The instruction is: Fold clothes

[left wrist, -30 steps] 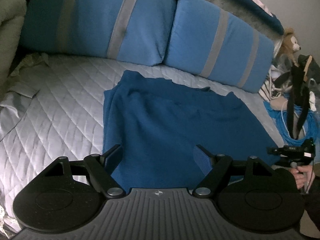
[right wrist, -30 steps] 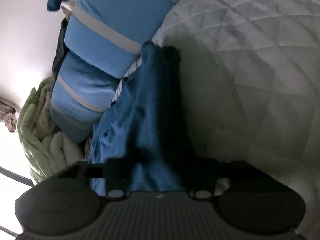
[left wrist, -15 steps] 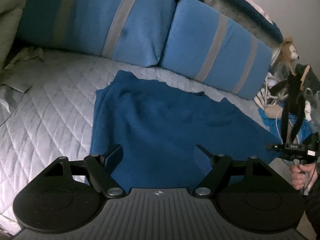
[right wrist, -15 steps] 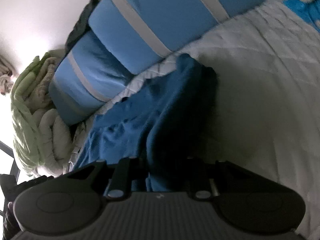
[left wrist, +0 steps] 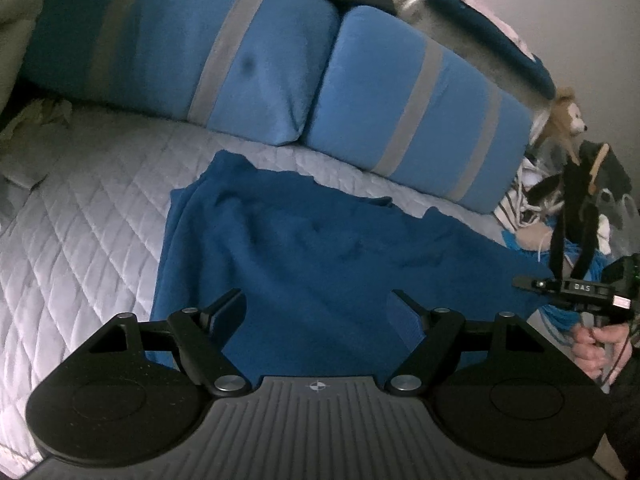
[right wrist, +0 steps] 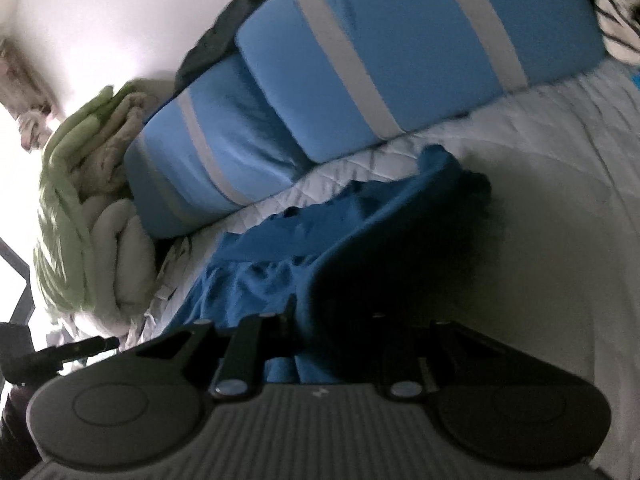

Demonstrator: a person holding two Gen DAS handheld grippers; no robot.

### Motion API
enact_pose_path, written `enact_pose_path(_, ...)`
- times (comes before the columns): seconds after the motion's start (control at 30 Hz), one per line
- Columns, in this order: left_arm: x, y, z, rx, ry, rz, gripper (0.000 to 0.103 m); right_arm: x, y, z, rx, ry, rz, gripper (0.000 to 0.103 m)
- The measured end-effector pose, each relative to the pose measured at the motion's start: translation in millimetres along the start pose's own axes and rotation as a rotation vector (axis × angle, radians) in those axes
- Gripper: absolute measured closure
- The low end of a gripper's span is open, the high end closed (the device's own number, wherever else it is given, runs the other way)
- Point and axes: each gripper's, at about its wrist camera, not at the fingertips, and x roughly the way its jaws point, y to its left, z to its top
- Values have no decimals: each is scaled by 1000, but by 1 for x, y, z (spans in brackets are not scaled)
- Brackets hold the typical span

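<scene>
Left wrist: left tongs (left wrist: pixel 316 312) spread over blue garment (left wrist: pixel 320 248) | right tongs (right wrist: pixel 336 344) pinching garment

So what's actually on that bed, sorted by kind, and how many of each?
Blue pillows with grey stripes: 2, one beside the other
Blue garments spread on the quilt: 1
Stuffed toys at the bed's far corner: 1
Total: 4
</scene>
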Motion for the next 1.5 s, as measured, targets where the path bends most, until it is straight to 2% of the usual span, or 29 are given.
enact_pose_path(0.33, -3, 12, -4, -27, -1, 3, 26, 28, 53, 8, -100, 0, 57, 82)
enact_pose_path(0.6, -9, 34, -1, -67, -32, 10, 26, 59, 94, 1, -133, 20, 136, 83)
enact_pose_path(0.73, -13, 50, 0, -111, -50, 38, 26, 90, 128, -3, -154, 47, 197, 84)
enact_pose_path(0.9, -28, 70, -5, -154, -84, 73, 26, 142, 194, -24, -213, 103, 287, 84)
enact_pose_path(1.03, -39, 88, -15, -191, -90, 111, 26, 193, 248, -58, -313, 207, 295, 84)
enact_pose_path(1.13, -45, 99, -22, -207, -93, 124, 26, 224, 262, -88, -366, 284, 218, 84)
enact_pose_path(1.2, -47, 105, -24, -216, -95, 129, 26, 234, 266, -102, -383, 302, 198, 84)
enact_pose_path(1.5, -41, 117, -21, -246, -112, 125, 26, 235, 284, -105, -420, 296, 170, 84)
